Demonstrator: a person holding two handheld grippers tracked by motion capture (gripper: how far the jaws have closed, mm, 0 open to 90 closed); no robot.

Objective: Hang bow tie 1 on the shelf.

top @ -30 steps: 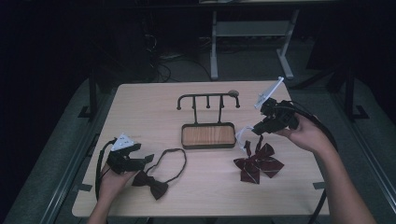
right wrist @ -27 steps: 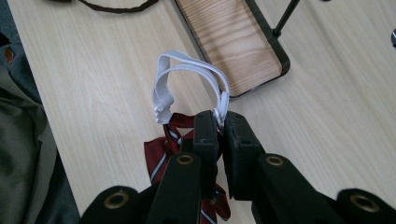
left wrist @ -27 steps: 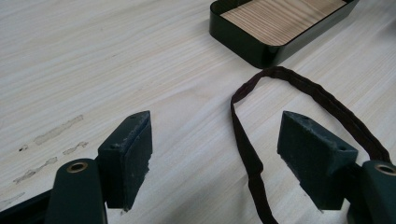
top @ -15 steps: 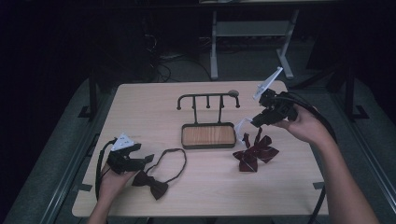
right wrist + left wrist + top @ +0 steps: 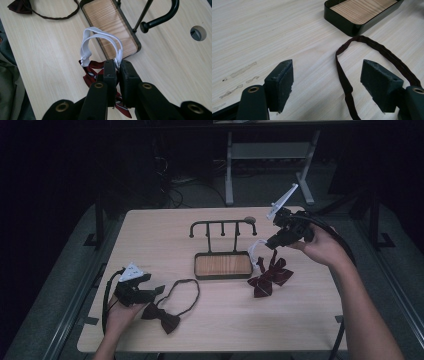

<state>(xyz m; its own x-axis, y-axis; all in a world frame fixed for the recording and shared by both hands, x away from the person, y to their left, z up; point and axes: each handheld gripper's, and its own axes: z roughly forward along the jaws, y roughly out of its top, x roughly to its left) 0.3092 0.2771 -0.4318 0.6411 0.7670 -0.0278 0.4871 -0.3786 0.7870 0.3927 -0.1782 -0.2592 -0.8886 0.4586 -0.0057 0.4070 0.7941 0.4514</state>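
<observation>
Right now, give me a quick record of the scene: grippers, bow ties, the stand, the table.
left gripper: open, low over the table, jaws either side of the dark strap
right gripper: shut on the white strap, lifted
dark bow tie: flat on the table
red bow tie: hanging by its strap, partly touching the table
hook stand: centre, hooks bare
table: light wood

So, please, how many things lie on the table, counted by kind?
Bow ties: 2, a dark one and a red one with a white strap
Stand with hooks and tray: 1
Total: 3
</observation>
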